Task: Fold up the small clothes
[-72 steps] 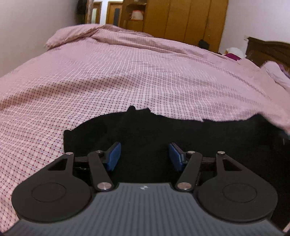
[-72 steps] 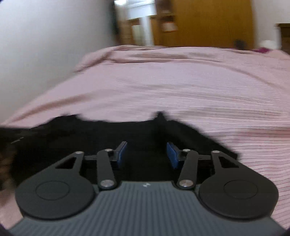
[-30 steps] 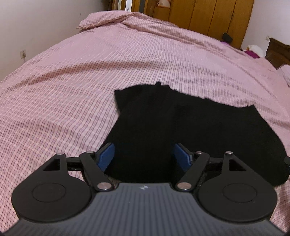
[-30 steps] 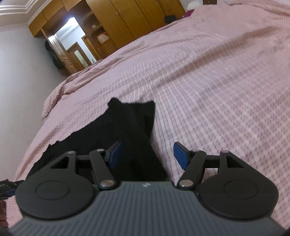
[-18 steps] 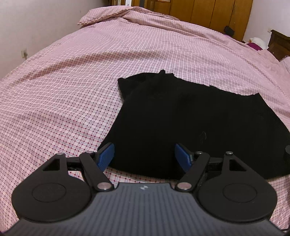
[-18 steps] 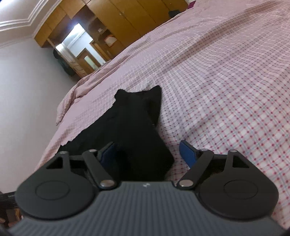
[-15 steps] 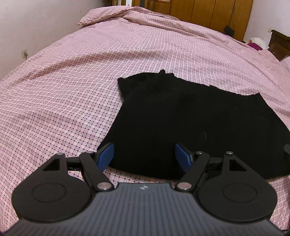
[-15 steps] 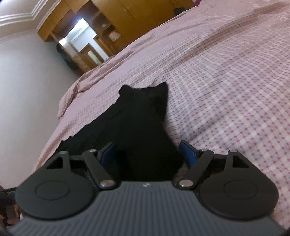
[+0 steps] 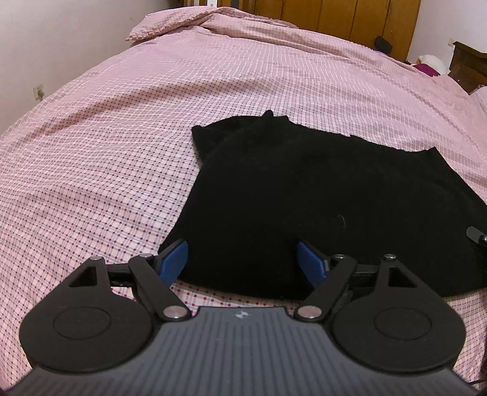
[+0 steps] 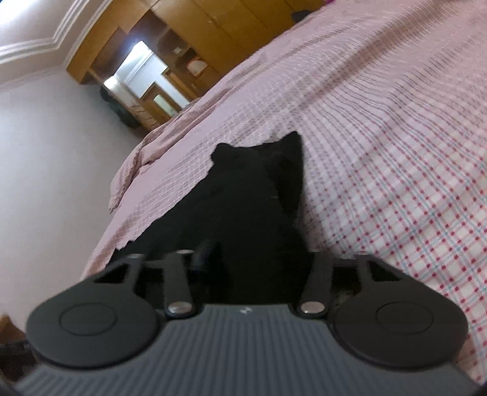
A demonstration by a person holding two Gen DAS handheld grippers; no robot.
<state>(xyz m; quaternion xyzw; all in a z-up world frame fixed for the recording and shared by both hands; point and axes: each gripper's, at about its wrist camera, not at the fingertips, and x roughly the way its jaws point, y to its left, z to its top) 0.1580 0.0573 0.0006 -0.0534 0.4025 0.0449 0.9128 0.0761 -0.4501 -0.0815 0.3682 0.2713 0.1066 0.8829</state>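
A black garment (image 9: 304, 189) lies flat on the pink checked bed cover (image 9: 106, 152). My left gripper (image 9: 242, 246) hovers over the garment's near left corner. Its blue pads (image 9: 175, 259) stand wide apart and its jaws are opening, with nothing pinched. In the right wrist view the same garment (image 10: 249, 195) runs away from me along the cover (image 10: 395, 152). My right gripper (image 10: 261, 256) sits low at the garment's near edge. Its jaws are closing, and black cloth fills the gap between them and hides the right pad.
Wooden wardrobes (image 9: 334, 18) line the far wall, beside a lit doorway (image 10: 143, 76). A dark headboard (image 9: 468, 70) stands at the far right and a wall socket (image 9: 39, 91) at the left. The cover bunches into a ridge (image 9: 170, 21) at the far end.
My right gripper has dropped lower onto the garment's edge, rolled a little, and its jaws have narrowed around the cloth. The left gripper stayed put; its jaws spread slightly.
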